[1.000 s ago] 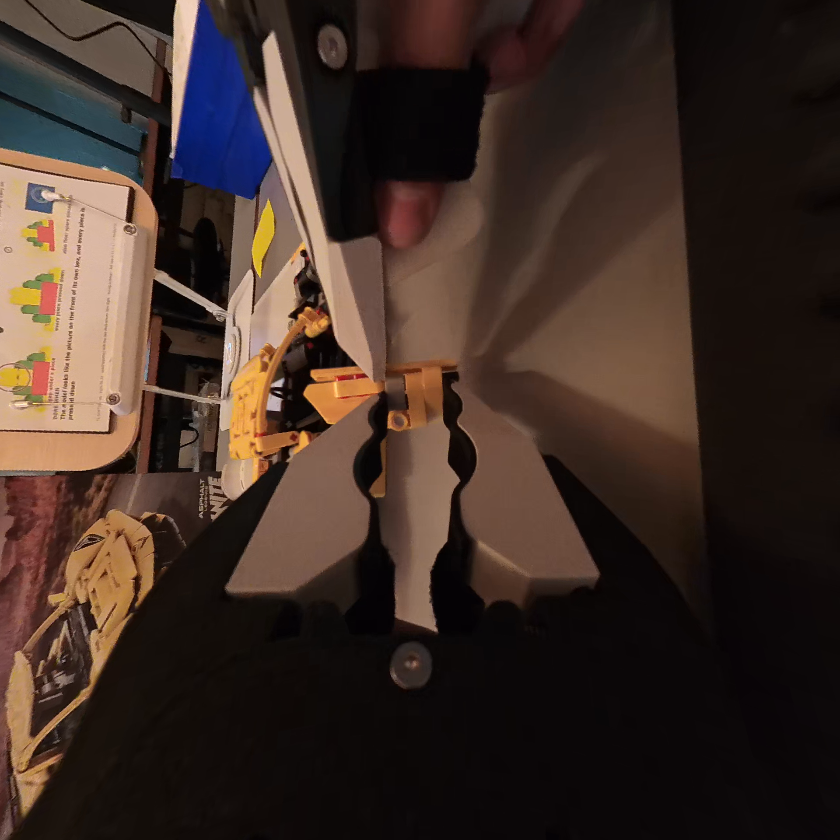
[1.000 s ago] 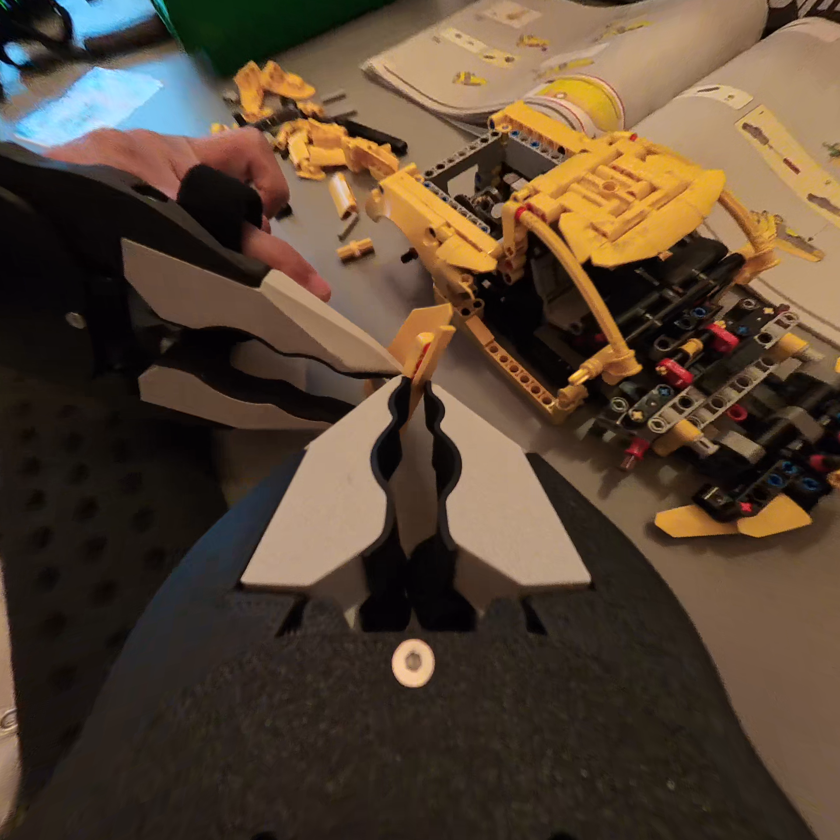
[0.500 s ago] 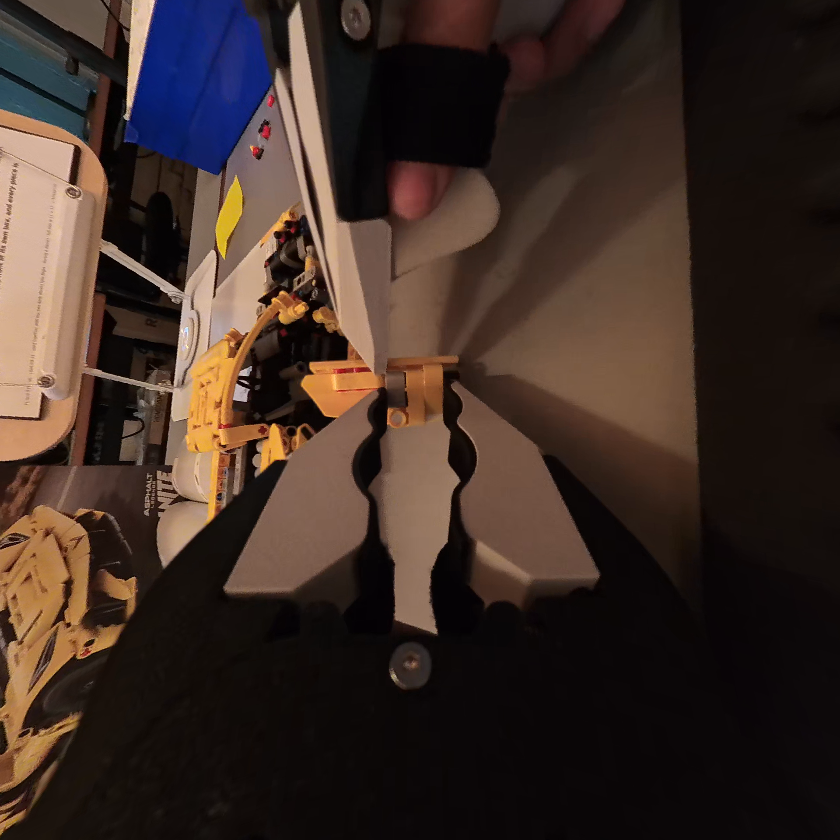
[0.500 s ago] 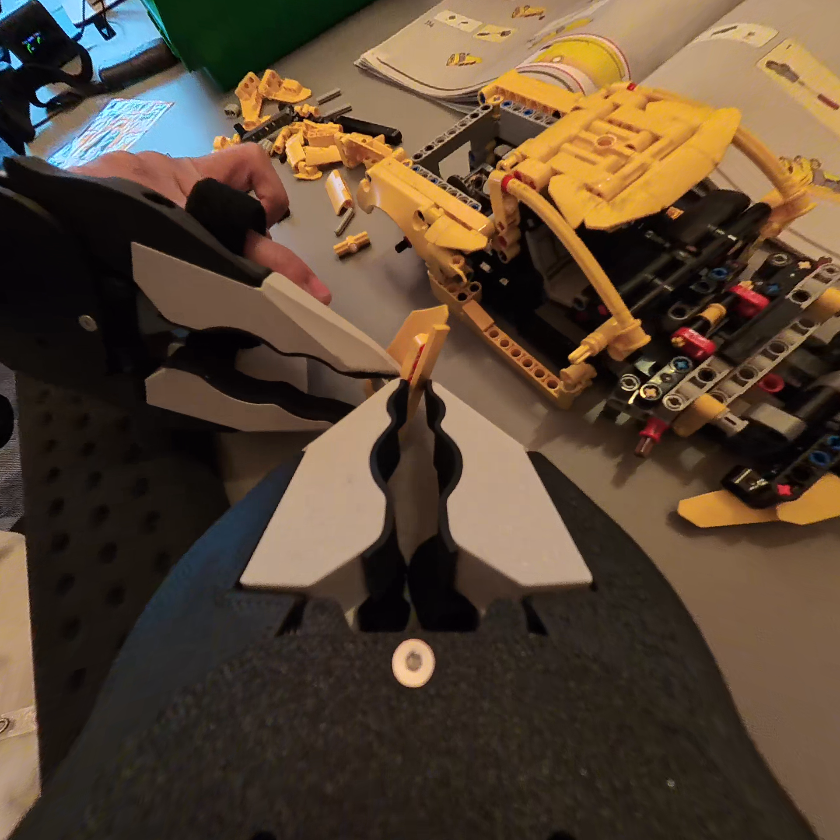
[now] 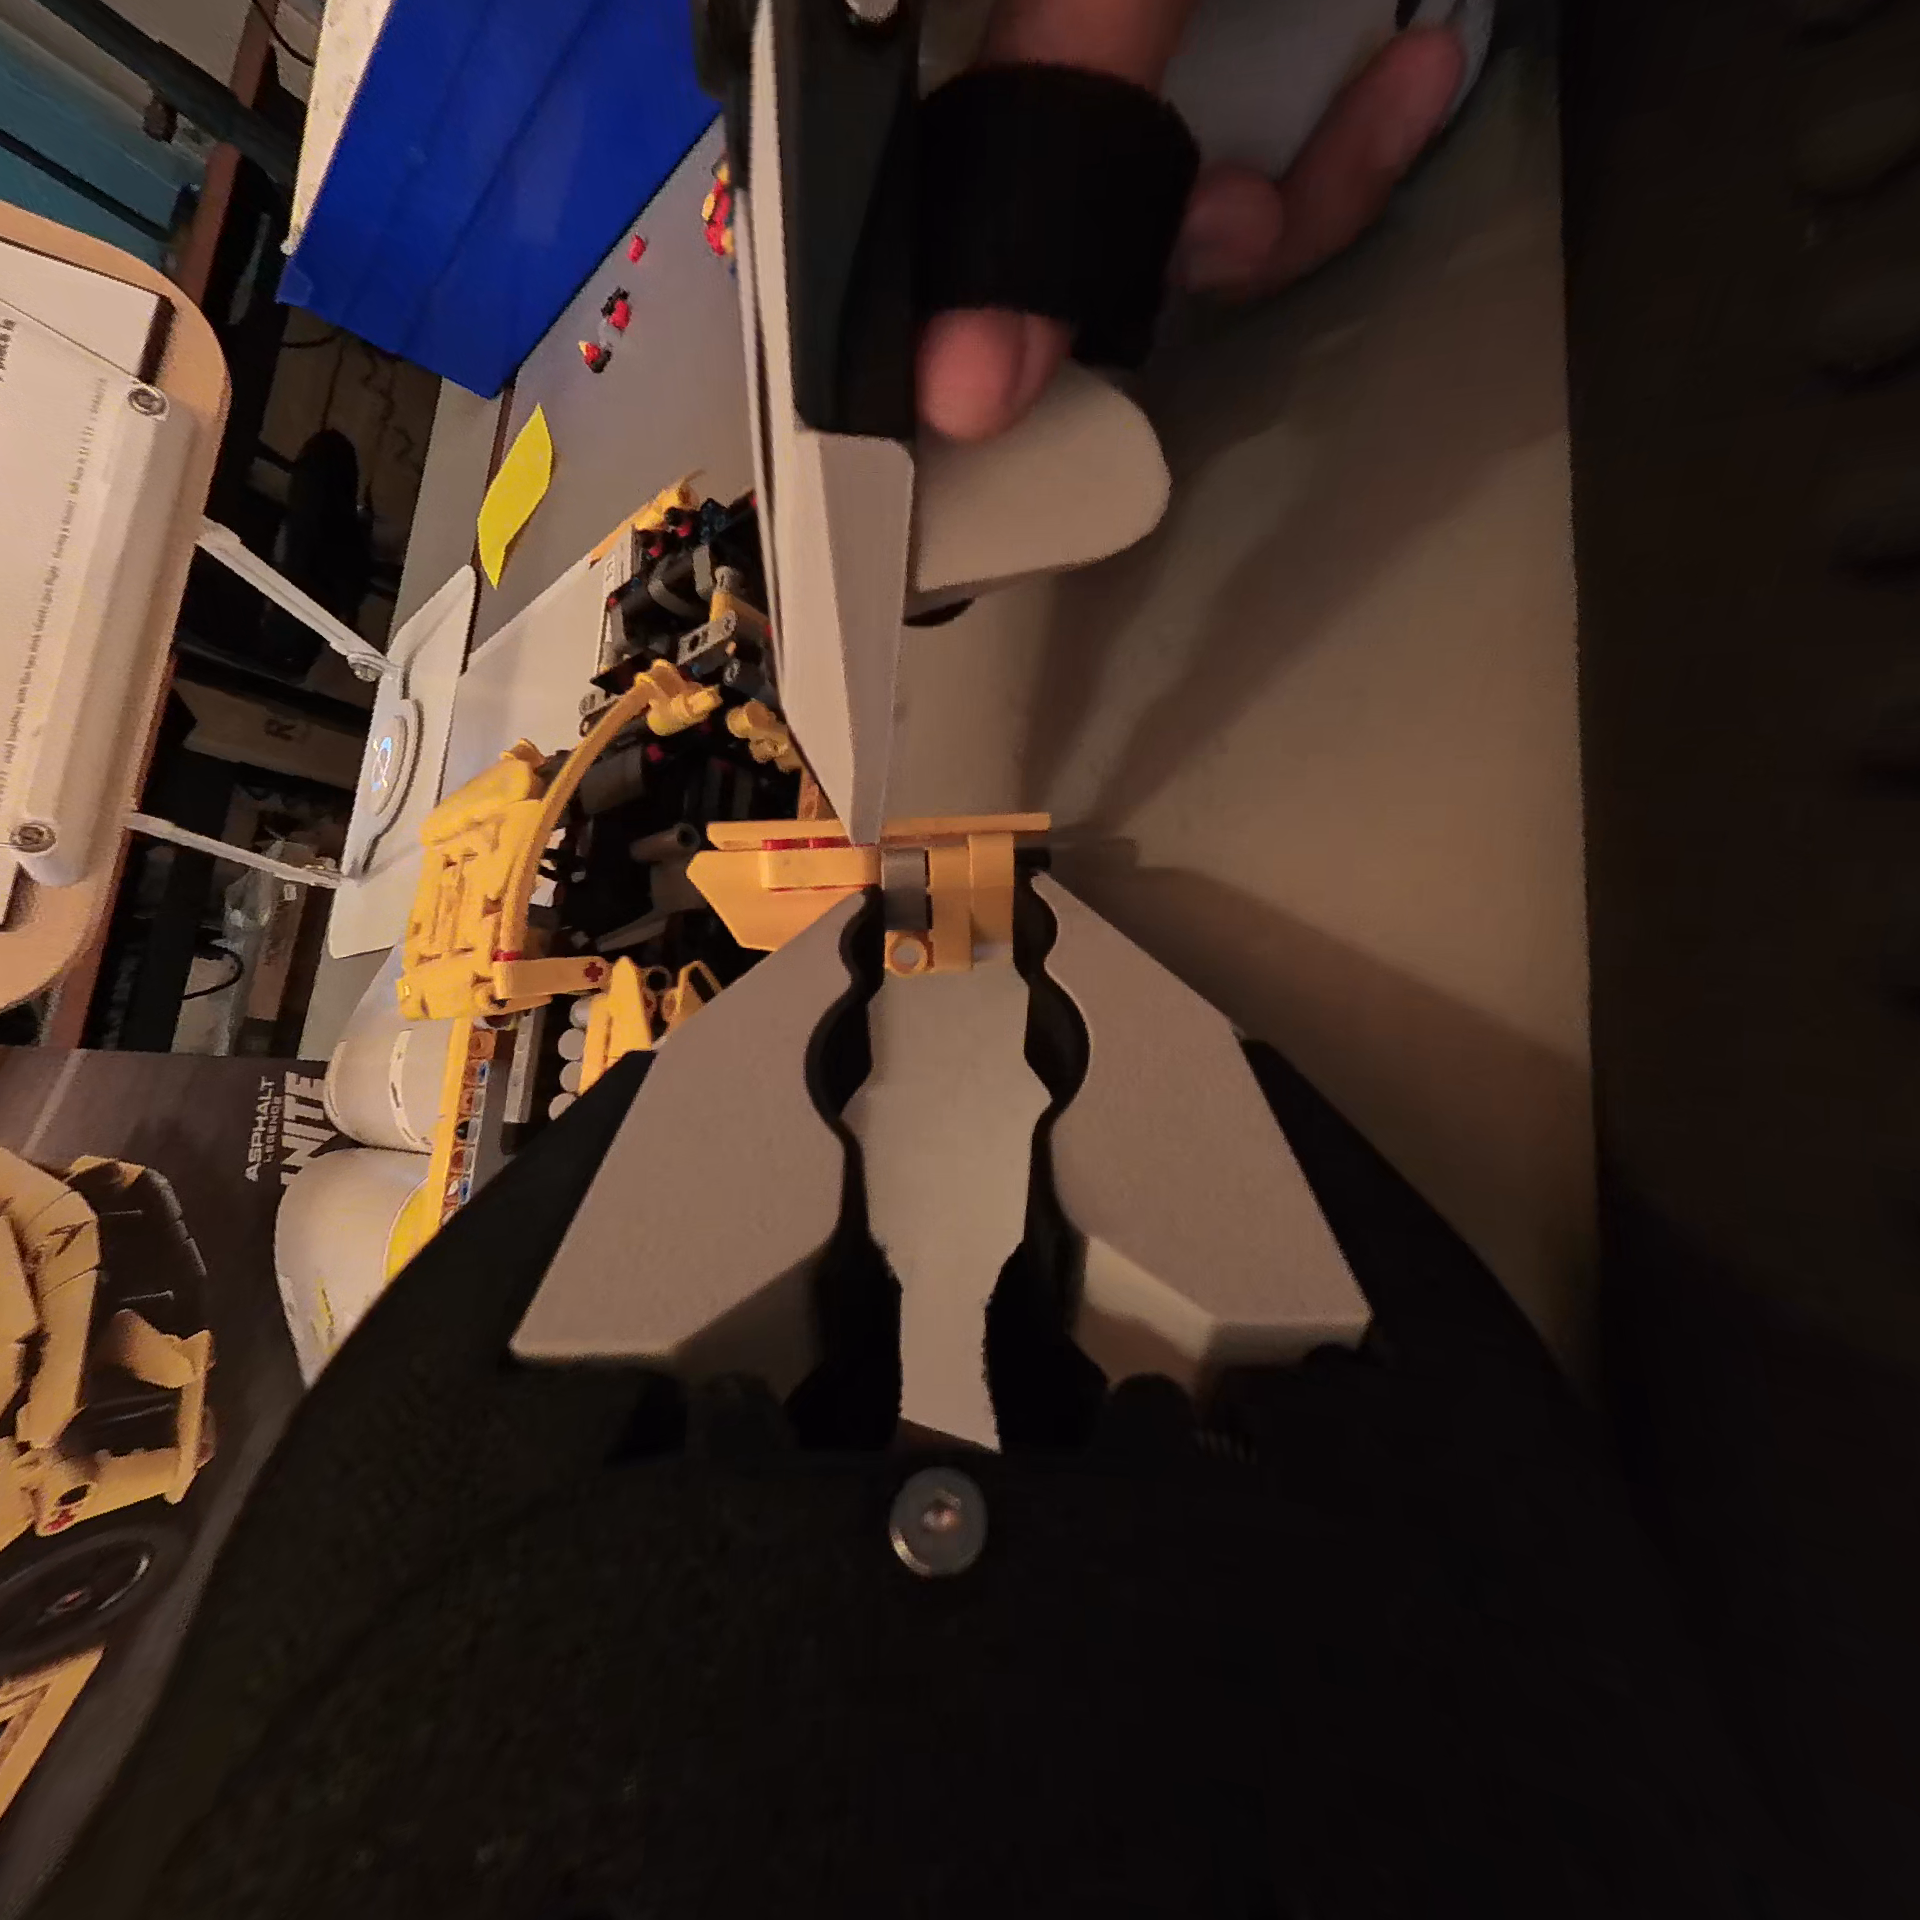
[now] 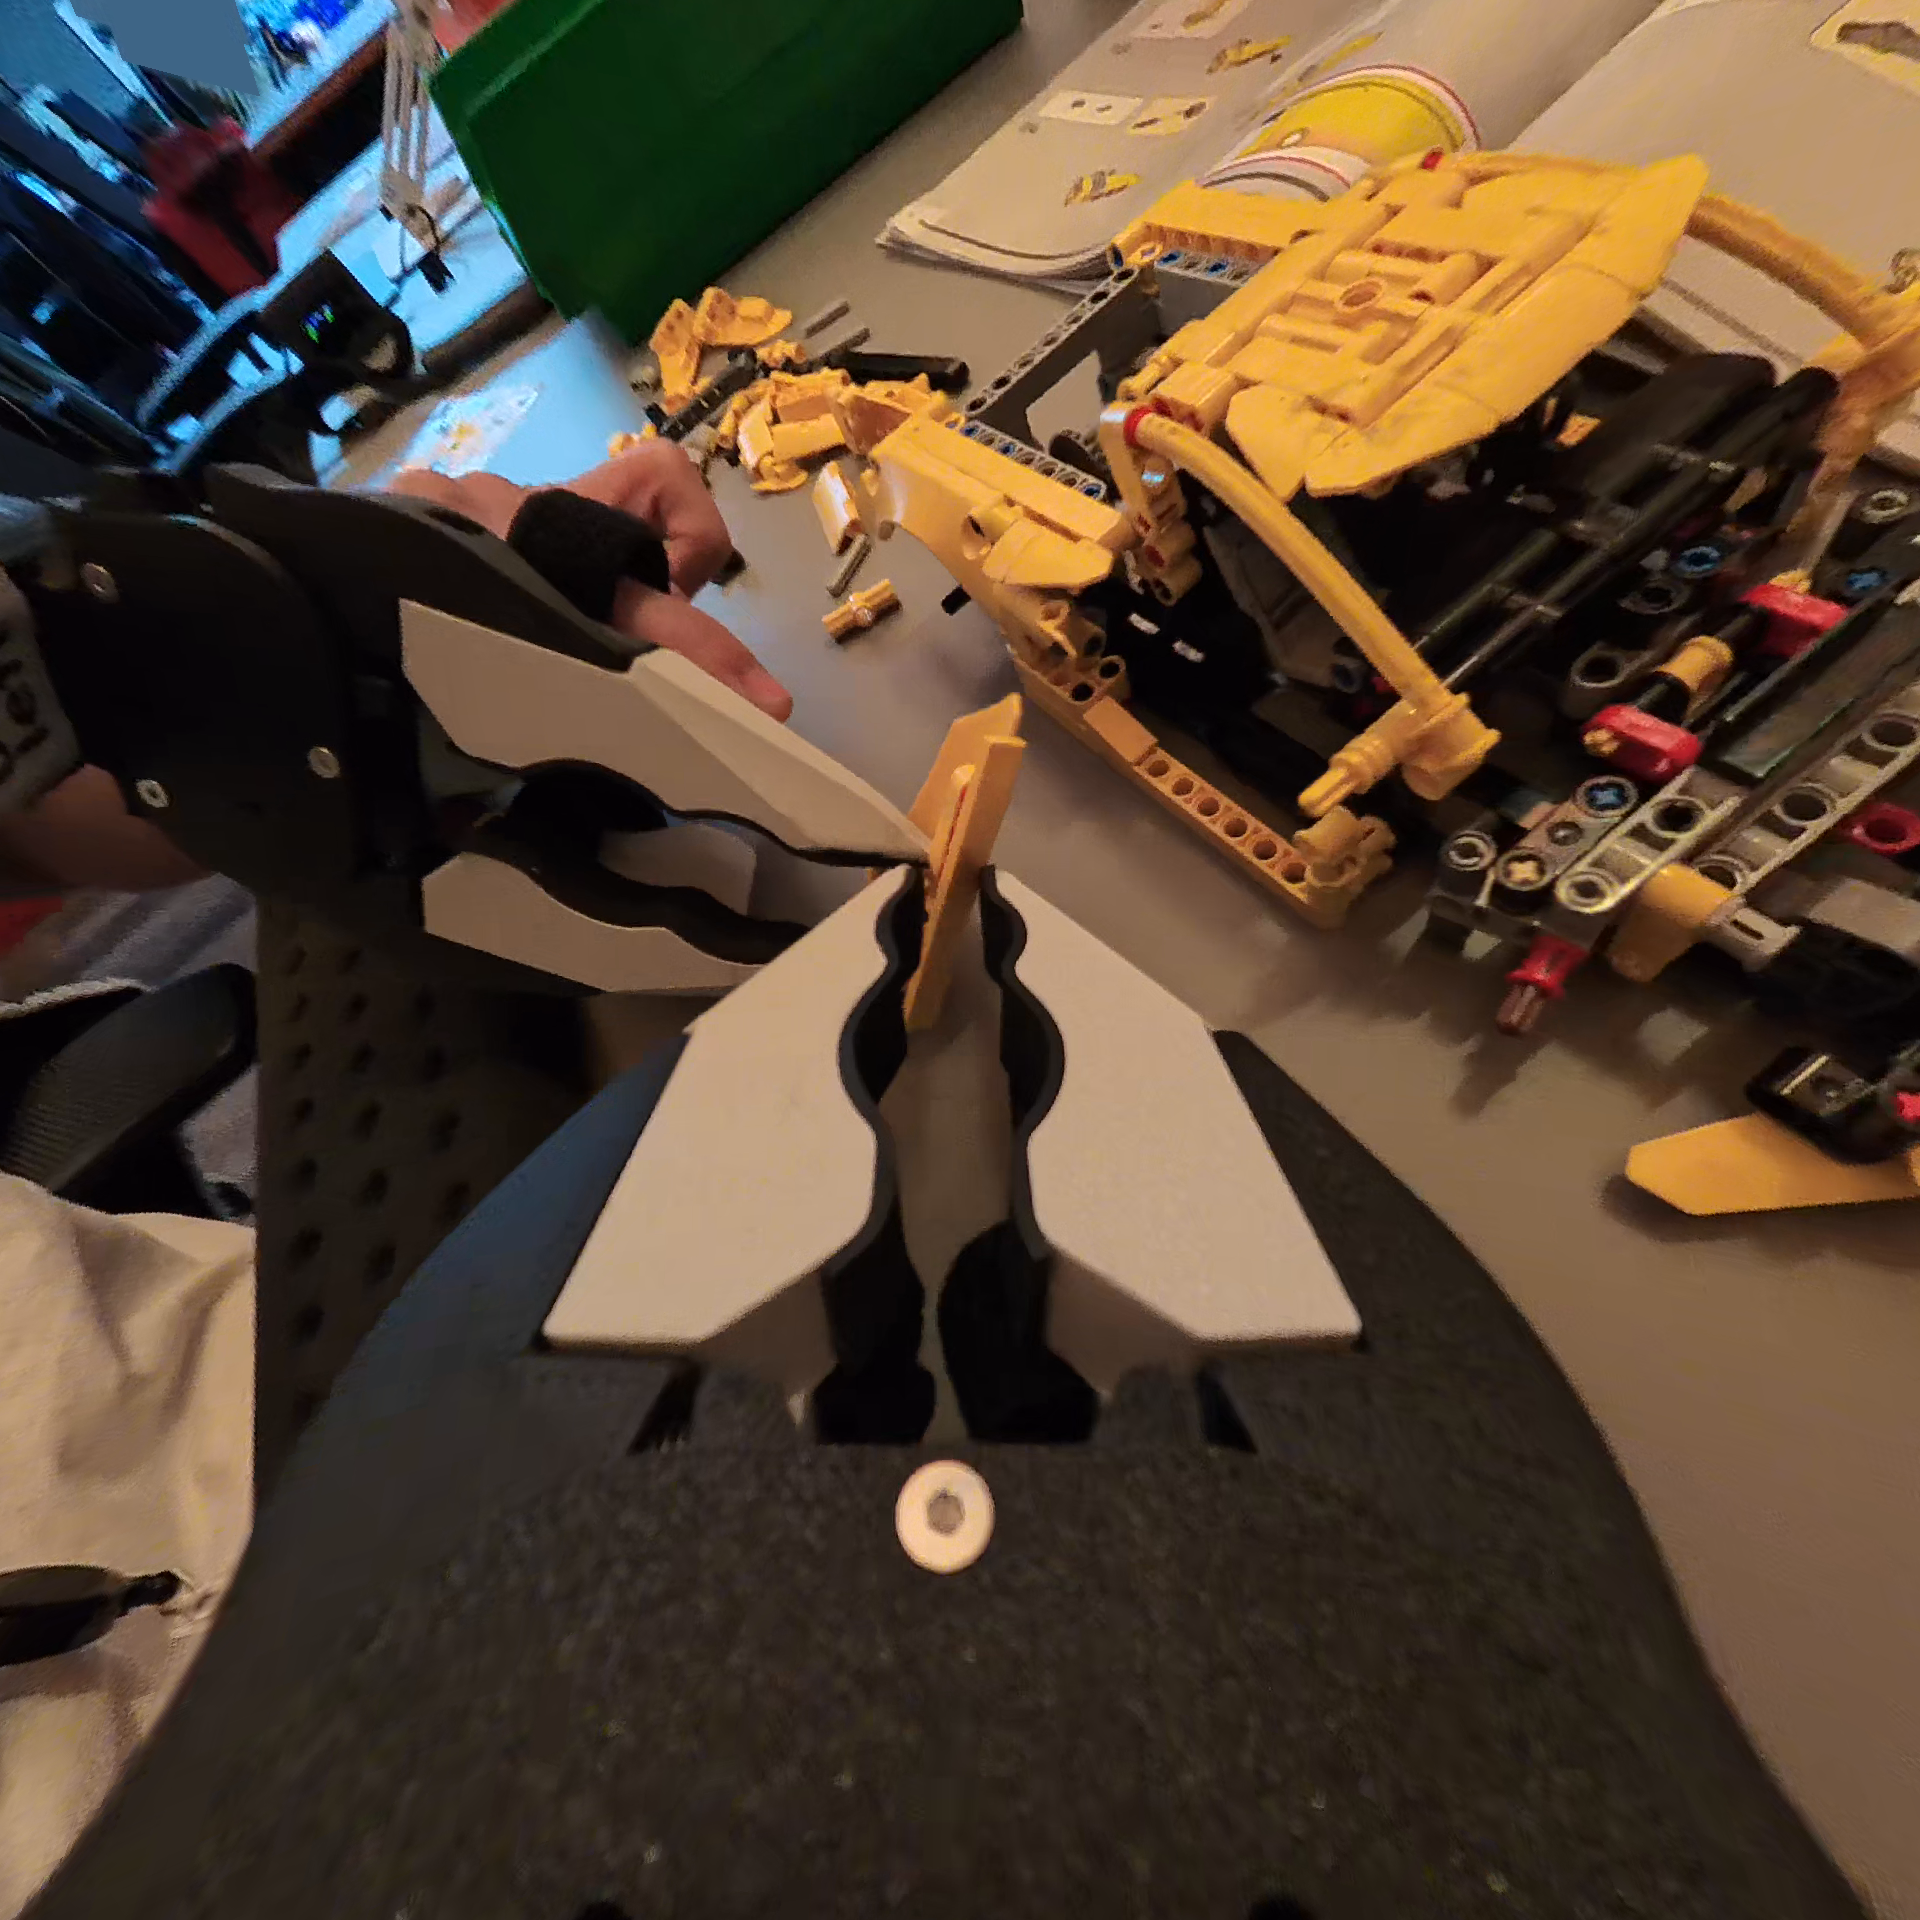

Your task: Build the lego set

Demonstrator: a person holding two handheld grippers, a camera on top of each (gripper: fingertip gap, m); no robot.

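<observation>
The left wrist view is rolled sideways, looking along its own grey fingers (image 5: pixel 1132 1081) close over the grey tabletop (image 5: pixel 1299 727) toward a blue bin (image 5: pixel 468 177). The right wrist view sits upright, angled down across the same table (image 6: pixel 1455 1455) toward a green box (image 6: pixel 707 135). Both are very near the small yellow Lego panel piece (image 5: pixel 831 883) (image 6: pixel 961 831) and share the half-built yellow and black Lego car (image 5: pixel 540 894) (image 6: pixel 1403 499) behind it.

White lettering is showing on the dark printed box with a yellow car picture (image 5: pixel 208 1164), lower left of the left wrist view. Lines of small black print are running across the white sheet on a wood-rimmed board (image 5: pixel 52 540), upper left. The open grey instruction booklet (image 6: pixel 1174 114), upper right of the right wrist view, is showing nothing legible.
</observation>
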